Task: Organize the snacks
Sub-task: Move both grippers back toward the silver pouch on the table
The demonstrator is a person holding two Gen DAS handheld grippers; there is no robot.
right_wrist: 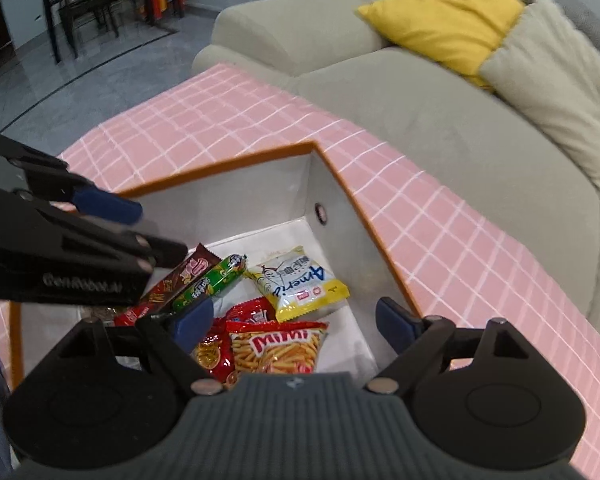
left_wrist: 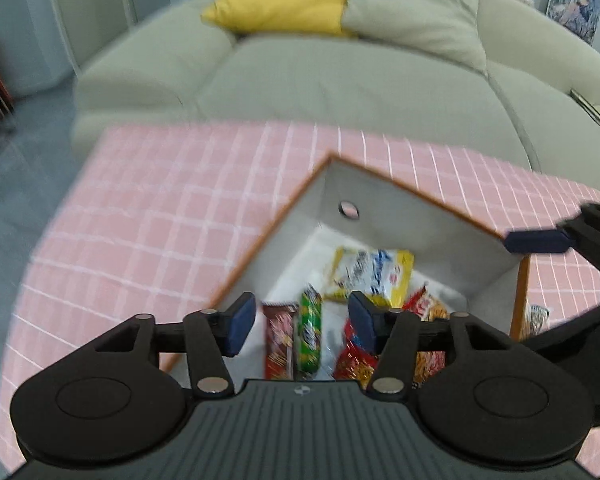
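Pink checked cloth covers the surface (right_wrist: 440,216), and on it stands a grey box (right_wrist: 260,184) with an orange rim, open at the top. Most of the visible snacks already lie on its floor: a brown stick pack (right_wrist: 168,284) and a green stick pack (right_wrist: 210,280) side by side, a yellow-and-white packet (right_wrist: 300,282) near the far corner, a red-and-orange fries bag (right_wrist: 278,350) nearest the right wrist camera, and a red packet (right_wrist: 216,354) partly under it.

The left gripper (left_wrist: 302,322) hangs above the box with its blue pads spread and nothing between them; the stick packs show through the gap, well below. The right gripper (right_wrist: 296,322) is likewise spread wide and empty, above the fries bag and the box's near right wall. Neither touches a packet.

Judging by this, the sorting looks far along, perhaps nearly finished: no loose snack shows on the cloth in the right wrist view. In the left wrist view, though, something that may be one more wrapper (left_wrist: 538,318) sits just outside the box's right wall, too blurred and hidden to be sure. If so, that piece is left, and possibly tidying the packs inside.
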